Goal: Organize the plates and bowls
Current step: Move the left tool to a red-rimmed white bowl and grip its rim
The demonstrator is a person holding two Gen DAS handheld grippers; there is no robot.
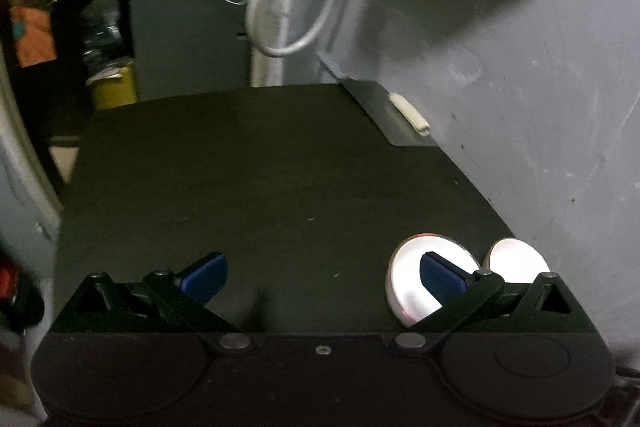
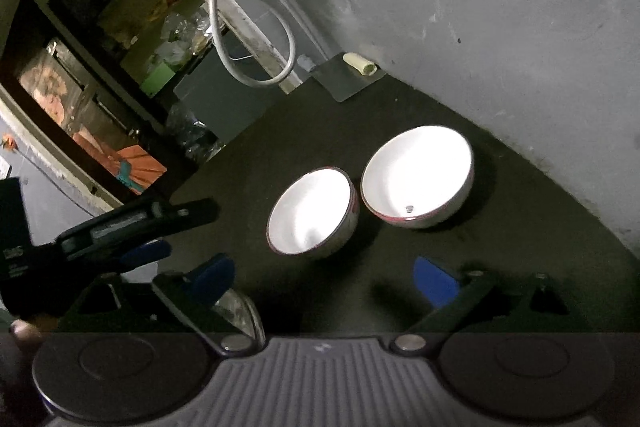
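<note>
Two white bowls with reddish rims stand side by side on the dark table [image 2: 500,239] near the grey wall. The smaller bowl [image 2: 312,213] is on the left and the larger bowl [image 2: 418,177] on the right, almost touching. My right gripper [image 2: 323,281] is open just in front of them, with nothing between its blue pads [image 2: 434,285]. In the left wrist view the same bowls [image 1: 404,267] [image 1: 516,261] sit low at the right, partly behind the right finger. My left gripper [image 1: 323,279] is open over bare table and holds nothing.
A metal sheet [image 2: 348,79] with a cream tube [image 2: 360,63] leans at the wall's foot. A white cable loop [image 2: 256,67] hangs beyond the table's far edge, beside cluttered shelves [image 2: 160,39]. A glassy curved thing [image 2: 240,311] lies under my right gripper's left finger.
</note>
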